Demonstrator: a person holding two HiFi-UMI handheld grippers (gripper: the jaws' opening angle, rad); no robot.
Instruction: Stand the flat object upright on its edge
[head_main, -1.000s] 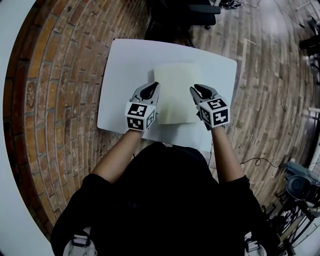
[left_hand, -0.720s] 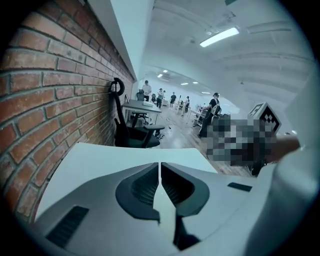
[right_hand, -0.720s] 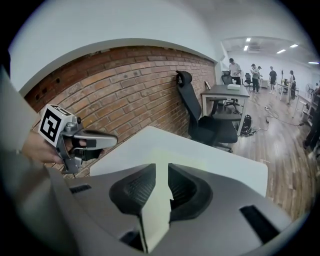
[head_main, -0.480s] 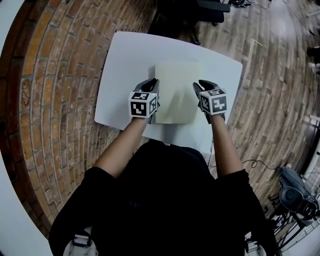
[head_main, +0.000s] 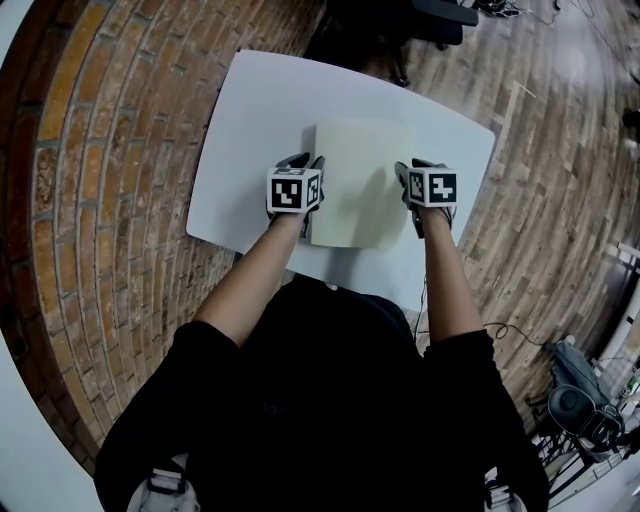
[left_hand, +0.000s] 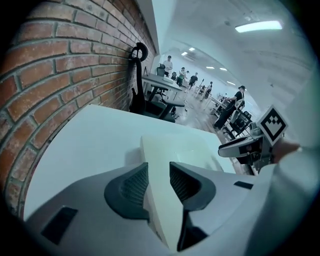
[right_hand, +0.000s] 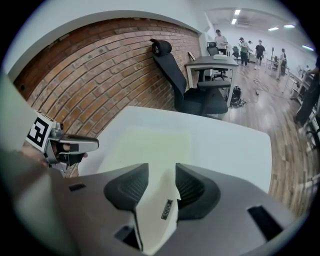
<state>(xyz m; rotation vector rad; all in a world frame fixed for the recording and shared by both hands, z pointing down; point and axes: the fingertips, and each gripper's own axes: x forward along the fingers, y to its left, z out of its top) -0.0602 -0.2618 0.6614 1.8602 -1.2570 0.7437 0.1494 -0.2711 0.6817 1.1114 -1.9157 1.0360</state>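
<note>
A flat pale cream pad (head_main: 358, 180) lies on the white table (head_main: 250, 120). My left gripper (head_main: 303, 162) is at the pad's left edge and my right gripper (head_main: 415, 168) at its right edge. In the left gripper view the pad (left_hand: 172, 147) has its edge running between the jaws of the left gripper (left_hand: 159, 172). In the right gripper view the pad (right_hand: 150, 142) has a corner with a small label between the jaws of the right gripper (right_hand: 161, 176). Both pairs of jaws have just been opening and stand open around the pad's edge.
A brick wall (head_main: 110, 150) runs along the table's left side. A black office chair (right_hand: 182, 75) stands behind the table's far edge. Wooden floor (head_main: 560, 150) lies to the right, with cables and equipment (head_main: 590, 395) at the lower right. People stand far off in the room.
Both grippers have come down from above the pad to its left and right edges. Their jaws have spread apart, and the pad's edge now lies between them.
</note>
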